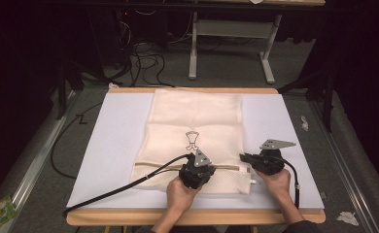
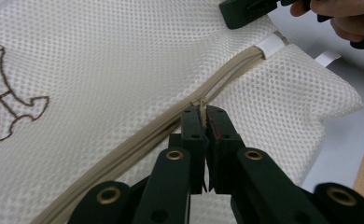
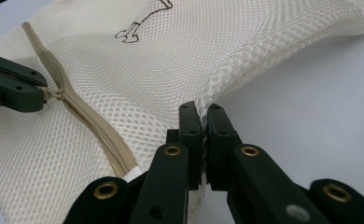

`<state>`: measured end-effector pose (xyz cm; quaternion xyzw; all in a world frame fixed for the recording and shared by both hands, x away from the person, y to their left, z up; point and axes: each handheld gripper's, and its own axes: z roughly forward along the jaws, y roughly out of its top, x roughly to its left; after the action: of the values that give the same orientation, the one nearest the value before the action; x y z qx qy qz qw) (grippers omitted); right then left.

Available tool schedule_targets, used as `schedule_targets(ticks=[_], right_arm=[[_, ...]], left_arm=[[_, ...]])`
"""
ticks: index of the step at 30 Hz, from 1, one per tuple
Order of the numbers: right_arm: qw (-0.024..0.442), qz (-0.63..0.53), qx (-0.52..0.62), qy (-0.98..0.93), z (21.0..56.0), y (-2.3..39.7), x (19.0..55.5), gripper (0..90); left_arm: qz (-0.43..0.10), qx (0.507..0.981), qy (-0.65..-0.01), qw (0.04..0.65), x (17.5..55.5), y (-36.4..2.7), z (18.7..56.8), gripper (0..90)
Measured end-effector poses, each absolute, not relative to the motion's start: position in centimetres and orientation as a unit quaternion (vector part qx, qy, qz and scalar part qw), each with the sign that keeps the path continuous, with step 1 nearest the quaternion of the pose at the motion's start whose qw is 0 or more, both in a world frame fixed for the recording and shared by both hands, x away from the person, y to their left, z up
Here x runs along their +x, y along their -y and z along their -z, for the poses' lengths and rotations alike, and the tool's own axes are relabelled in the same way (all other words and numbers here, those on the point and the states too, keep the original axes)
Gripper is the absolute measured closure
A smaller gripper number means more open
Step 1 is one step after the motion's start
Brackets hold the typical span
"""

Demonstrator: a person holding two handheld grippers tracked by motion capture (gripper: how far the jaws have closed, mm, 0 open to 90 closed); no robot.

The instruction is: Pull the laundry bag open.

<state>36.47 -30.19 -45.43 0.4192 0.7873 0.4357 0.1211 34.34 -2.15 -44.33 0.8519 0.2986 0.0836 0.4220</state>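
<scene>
Fingers of left gripper (image 2: 204,122) clenched on zipper pull (image 2: 201,105), right gripper (image 3: 203,122) pinching mesh bag (image 1: 195,121) edge on worktop (image 1: 114,145); zip approx. half closed w/ rest left.

A cream mesh laundry bag (image 1: 195,138) lies flat at the frame's centre, its beige zipper (image 1: 165,165) running across its lower part.

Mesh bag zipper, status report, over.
Left gripper shut on zipper pull. Right gripper shut on mesh bag edge. Nothing in the way.
</scene>
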Motion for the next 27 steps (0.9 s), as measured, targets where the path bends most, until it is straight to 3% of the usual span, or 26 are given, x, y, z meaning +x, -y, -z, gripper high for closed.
schedule_targets(ticks=[27], right_arm=[[0.121, -0.428, 0.426, -0.788, 45.6, 30.2, 37.0, 88.0]], left_arm=[[-0.088, 0.835, -0.323, 0.436, 34.3, -1.2, 44.1, 86.9]])
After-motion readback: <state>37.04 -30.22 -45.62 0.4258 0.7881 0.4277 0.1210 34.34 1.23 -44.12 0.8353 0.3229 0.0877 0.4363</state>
